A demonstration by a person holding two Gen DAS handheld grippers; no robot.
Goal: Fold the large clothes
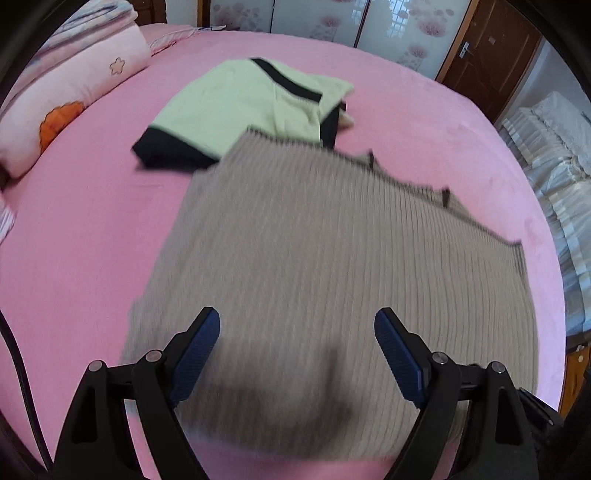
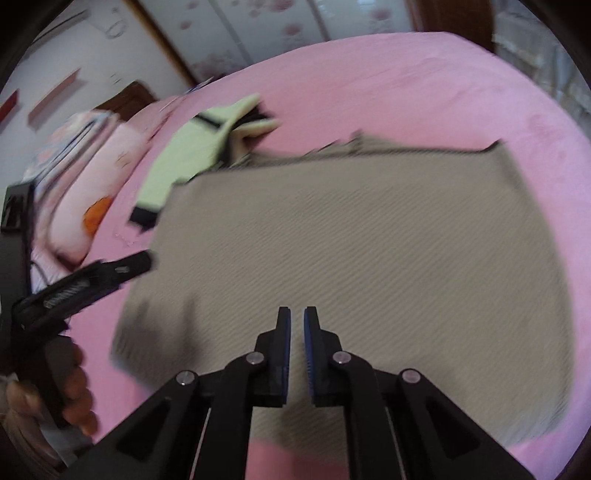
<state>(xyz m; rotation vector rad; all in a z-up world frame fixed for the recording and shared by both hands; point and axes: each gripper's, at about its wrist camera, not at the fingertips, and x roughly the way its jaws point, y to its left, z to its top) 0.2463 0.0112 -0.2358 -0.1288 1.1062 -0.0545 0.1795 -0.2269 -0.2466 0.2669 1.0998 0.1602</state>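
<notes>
Taupe ribbed sweater (image 1: 332, 280) lies spread flat on the pink bed (image 1: 74, 236), near edge of the knit close to the bed's front edge, fabric blurred in both views. Far edge shows dark trim and small dark tabs. Beyond its far left corner, a pale green top (image 1: 236, 107) with black bands lies loosely folded; the sweater's corner overlaps or just touches it, cannot tell which. Left gripper (image 1: 297, 332) hangs over the near part of the sweater, jaws spread wide, blue pads (image 1: 199, 347) well apart, nothing between them. Right gripper (image 2: 297, 325) also above the sweater's near part, jaws nearly together with only a thin gap, nothing held; no cloth seen between the pads. In the right wrist view the left gripper appears at the left, over the sweater's left edge, with the person's hand (image 2: 72, 384) around its handle. Pink pillow (image 1: 62, 107) with an orange flower at the bed's left. Wardrobe panels (image 1: 369, 29) with floral print behind; brown door (image 1: 487, 55) to the right.
</notes>
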